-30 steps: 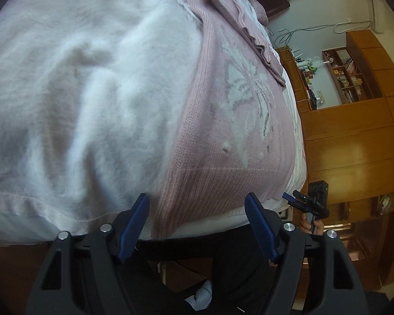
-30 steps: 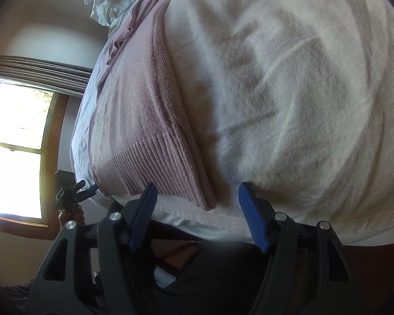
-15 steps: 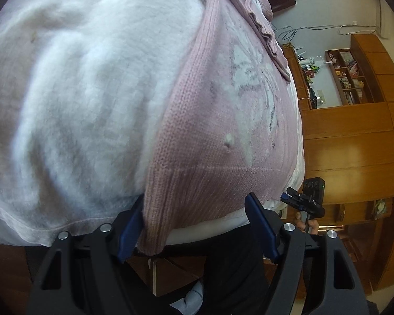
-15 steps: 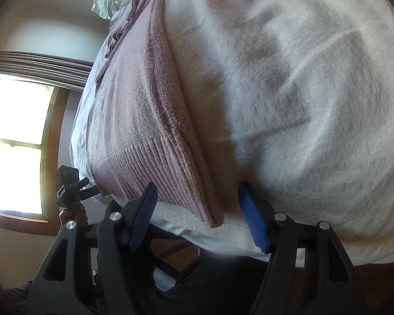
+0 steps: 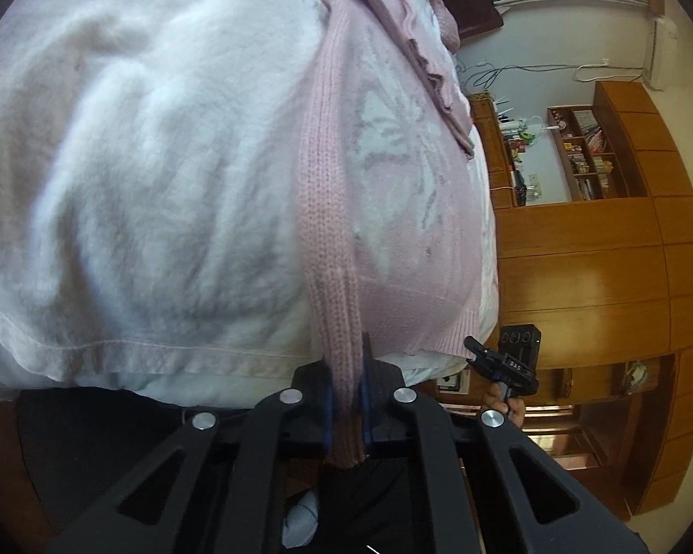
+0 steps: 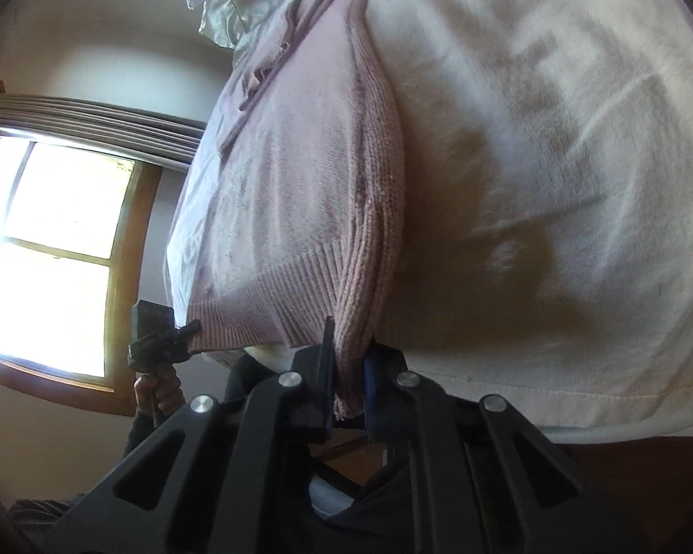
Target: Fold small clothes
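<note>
Where both stood open a second ago, left gripper (image 5: 345, 397) and right gripper (image 6: 349, 385) now pinch the pink sweater's (image 5: 392, 231) hem corners

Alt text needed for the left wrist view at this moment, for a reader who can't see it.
The left gripper has its jaws shut on the ribbed hem corner of a pink knit sweater lying on a white blanket. The right gripper shows at the sweater's far hem corner, before wooden cabinets.
</note>
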`<state>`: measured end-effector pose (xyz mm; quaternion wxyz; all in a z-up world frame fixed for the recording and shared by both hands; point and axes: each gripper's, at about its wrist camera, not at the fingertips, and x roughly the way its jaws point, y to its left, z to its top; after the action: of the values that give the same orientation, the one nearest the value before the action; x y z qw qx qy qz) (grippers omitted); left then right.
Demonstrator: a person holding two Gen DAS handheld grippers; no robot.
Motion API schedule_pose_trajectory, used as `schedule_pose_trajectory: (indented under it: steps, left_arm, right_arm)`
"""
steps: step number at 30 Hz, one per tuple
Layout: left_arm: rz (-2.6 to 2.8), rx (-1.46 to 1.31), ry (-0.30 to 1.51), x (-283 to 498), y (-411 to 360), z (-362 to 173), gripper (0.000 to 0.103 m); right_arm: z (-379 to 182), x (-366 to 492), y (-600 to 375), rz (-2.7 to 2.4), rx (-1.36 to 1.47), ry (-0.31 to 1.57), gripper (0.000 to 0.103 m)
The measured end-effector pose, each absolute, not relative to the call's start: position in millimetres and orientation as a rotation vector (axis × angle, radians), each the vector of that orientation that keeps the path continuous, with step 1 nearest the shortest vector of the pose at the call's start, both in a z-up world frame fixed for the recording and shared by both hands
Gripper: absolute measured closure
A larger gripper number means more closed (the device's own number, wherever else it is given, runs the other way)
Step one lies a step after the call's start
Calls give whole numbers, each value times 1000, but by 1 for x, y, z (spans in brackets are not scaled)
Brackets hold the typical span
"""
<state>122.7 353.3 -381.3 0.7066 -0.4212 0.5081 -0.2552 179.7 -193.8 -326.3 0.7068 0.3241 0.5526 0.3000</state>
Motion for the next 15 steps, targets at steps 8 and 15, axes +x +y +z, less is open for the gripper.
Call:
schedule_pose_trajectory:
  steps: [8, 15]
  left_arm:
    - [-662, -1133, 929, 119, 370, -352, 96]
    - [-736, -1246, 800, 149, 377, -317, 96]
  right_arm:
    - [-272, 179, -200, 717, 834, 1084, 95]
    - [-239, 209, -205, 744, 919, 1010, 95]
